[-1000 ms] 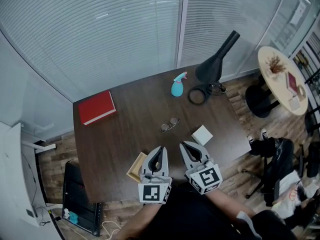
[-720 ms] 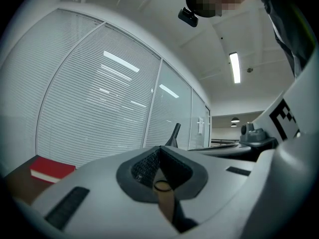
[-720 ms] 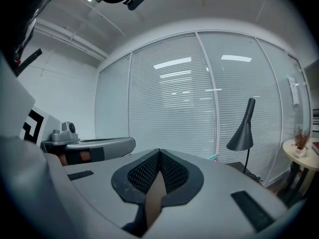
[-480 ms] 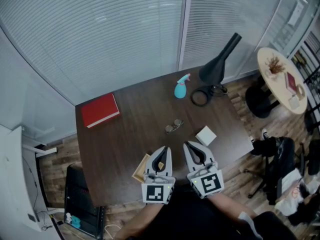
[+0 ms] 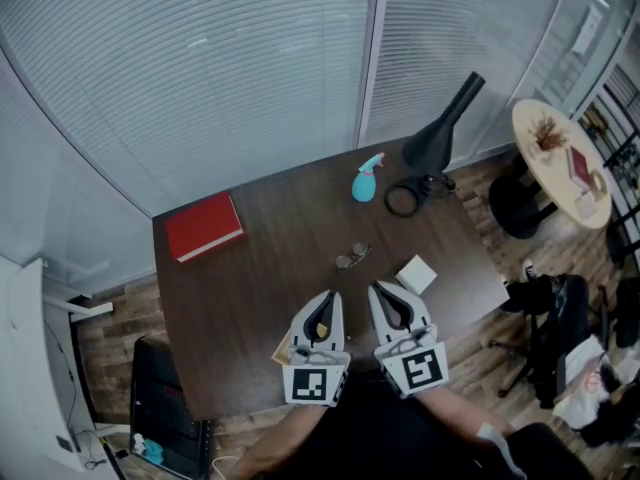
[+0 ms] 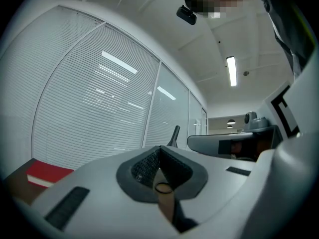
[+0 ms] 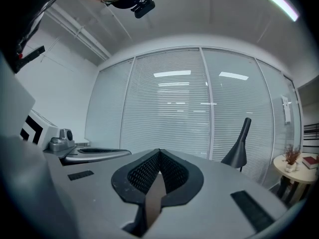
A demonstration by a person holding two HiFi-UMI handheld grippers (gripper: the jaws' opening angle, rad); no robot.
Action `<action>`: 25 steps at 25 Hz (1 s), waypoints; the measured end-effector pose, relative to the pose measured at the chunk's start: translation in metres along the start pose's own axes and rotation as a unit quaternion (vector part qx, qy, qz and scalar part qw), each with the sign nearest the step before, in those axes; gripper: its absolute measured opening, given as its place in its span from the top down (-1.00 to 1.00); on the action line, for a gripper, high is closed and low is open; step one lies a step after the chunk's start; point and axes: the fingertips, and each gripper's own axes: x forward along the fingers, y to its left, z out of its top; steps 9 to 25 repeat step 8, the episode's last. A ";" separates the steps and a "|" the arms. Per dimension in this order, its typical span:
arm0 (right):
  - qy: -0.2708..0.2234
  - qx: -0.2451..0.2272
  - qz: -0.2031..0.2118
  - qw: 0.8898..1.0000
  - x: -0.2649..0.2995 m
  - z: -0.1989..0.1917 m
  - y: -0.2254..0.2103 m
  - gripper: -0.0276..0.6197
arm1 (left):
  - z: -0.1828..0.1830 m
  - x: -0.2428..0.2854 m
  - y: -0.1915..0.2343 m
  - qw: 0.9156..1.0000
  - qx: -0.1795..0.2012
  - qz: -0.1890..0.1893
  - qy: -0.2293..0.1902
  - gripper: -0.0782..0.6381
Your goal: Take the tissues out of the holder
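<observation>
My left gripper (image 5: pixel 327 295) now covers more of the tan holder (image 5: pixel 283 348) at the worktop's (image 5: pixel 260 268) near edge. Both grippers' fingers are pressed together, empty, with the right gripper (image 5: pixel 376 288) alongside.

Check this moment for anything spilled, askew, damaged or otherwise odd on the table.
Nothing stands out. No spill or damage shows on the table. The red book, spray bottle, glasses and white box sit apart. The left hand-held gripper and right hand-held gripper are shut and empty.
</observation>
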 end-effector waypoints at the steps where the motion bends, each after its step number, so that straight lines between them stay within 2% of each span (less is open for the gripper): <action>1: -0.002 -0.002 -0.002 1.000 0.000 0.001 0.001 0.89 | 0.001 -0.001 0.001 1.000 -0.005 0.000 0.000 0.78; 8: 0.000 -0.002 -0.002 1.000 0.005 0.001 0.014 0.89 | 0.000 -0.007 0.009 1.000 -0.008 -0.006 0.002 0.79; 25: 0.000 -0.002 -0.002 1.000 0.005 0.001 0.014 0.89 | 0.000 -0.007 0.009 1.000 -0.008 -0.006 0.002 0.79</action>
